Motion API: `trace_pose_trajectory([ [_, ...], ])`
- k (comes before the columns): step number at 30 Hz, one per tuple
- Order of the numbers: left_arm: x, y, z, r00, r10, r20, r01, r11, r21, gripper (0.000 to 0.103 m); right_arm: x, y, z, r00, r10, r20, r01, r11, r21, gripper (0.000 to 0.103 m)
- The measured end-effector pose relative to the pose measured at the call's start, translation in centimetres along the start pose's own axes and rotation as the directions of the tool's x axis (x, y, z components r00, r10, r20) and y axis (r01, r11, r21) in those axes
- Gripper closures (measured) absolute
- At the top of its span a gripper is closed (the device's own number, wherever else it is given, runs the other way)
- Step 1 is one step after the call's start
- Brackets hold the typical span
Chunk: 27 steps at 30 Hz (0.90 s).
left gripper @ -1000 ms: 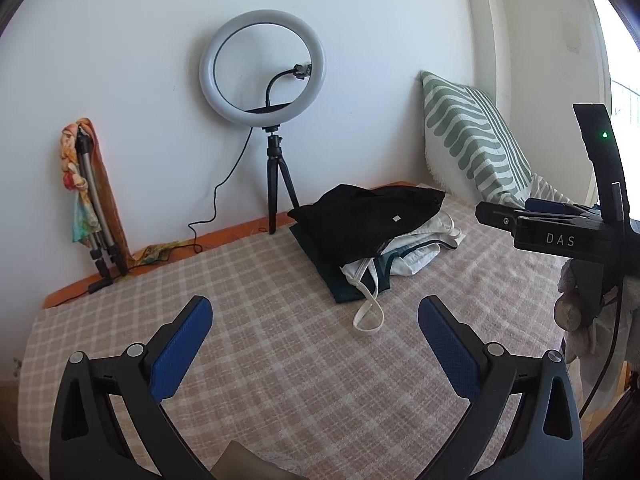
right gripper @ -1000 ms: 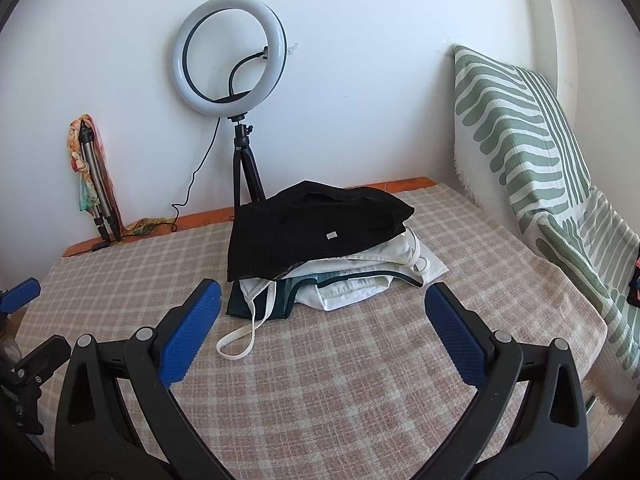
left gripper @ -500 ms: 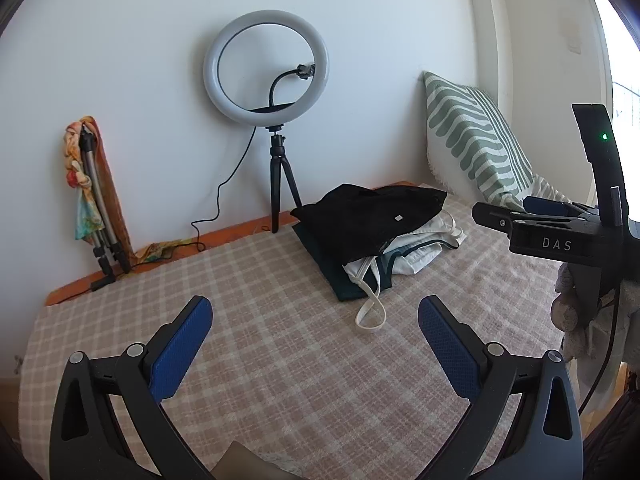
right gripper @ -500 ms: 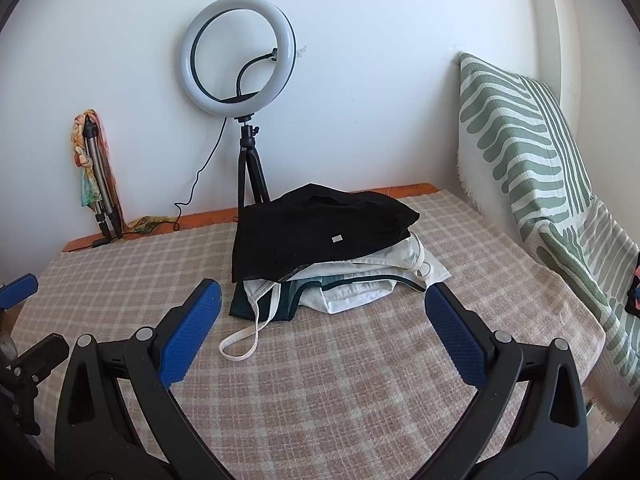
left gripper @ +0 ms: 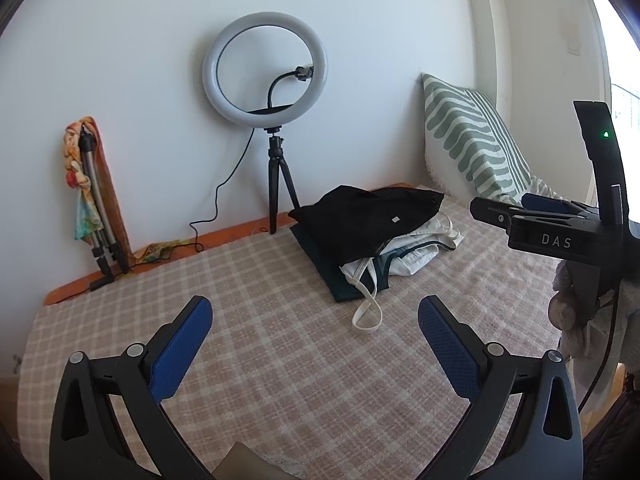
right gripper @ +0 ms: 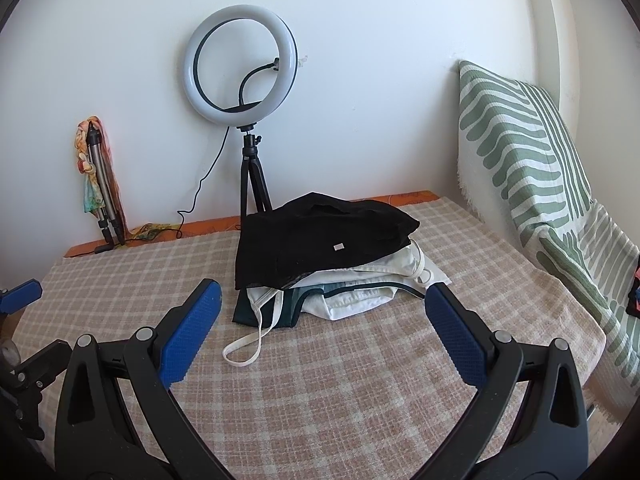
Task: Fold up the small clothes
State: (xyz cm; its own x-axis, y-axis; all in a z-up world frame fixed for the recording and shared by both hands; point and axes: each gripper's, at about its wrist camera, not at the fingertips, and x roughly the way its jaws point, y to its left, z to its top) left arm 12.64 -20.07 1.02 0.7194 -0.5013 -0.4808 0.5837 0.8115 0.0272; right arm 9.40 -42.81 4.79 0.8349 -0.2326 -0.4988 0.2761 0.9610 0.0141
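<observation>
A stack of small clothes lies on the checked bed cover (left gripper: 280,360): a black garment (left gripper: 368,220) on top, a white one (left gripper: 420,248) and a dark green one (left gripper: 344,280) beneath, with a white strap loop (left gripper: 366,312) trailing forward. The stack also shows in the right wrist view, black garment (right gripper: 320,240) on top. My left gripper (left gripper: 314,320) is open and empty, short of the stack. My right gripper (right gripper: 320,304) is open and empty, just before the stack's front edge; it also appears from the side in the left wrist view (left gripper: 532,220).
A ring light on a tripod (right gripper: 248,184) stands against the wall behind the stack. A folded tripod with a coloured scarf (left gripper: 96,200) leans at the left. A green striped pillow (right gripper: 520,152) stands at the right. The bed's right edge (right gripper: 592,340) is close.
Both grippers have drifted slightly; the stack sits a little lower and nearer in the right wrist view. The clothes have not moved. Both grippers stay open.
</observation>
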Motion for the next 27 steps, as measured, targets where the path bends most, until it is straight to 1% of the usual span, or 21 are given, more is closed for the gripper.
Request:
trace_pose_trajectory([
  [6,-0.29,0.00,0.06,1.000,0.004,0.010,-0.004,1.000,-0.006,0.001,-0.26,0.16,0.05,1.000,0.000,0.012,0.000,1.000,-0.001,0.000],
  [19,-0.52,0.16,0.07,1.000,0.012,0.020,-0.012,1.000,-0.011,0.001,-0.12,0.65,-0.48,1.000,0.017,-0.004,-0.017,1.000,-0.018,0.000],
  [23,-0.80,0.04,0.02,0.999,0.036,0.033,-0.036,0.999,-0.003,0.001,0.08,0.52,-0.58,1.000,0.022,-0.011,-0.022,1.000,-0.013,0.000],
  [27,-0.83,0.06,0.02,0.999,0.027,0.030,-0.027,1.000,-0.006,0.001,0.19,0.36,-0.77,1.000,0.021,-0.015,-0.021,1.000,-0.007,0.000],
])
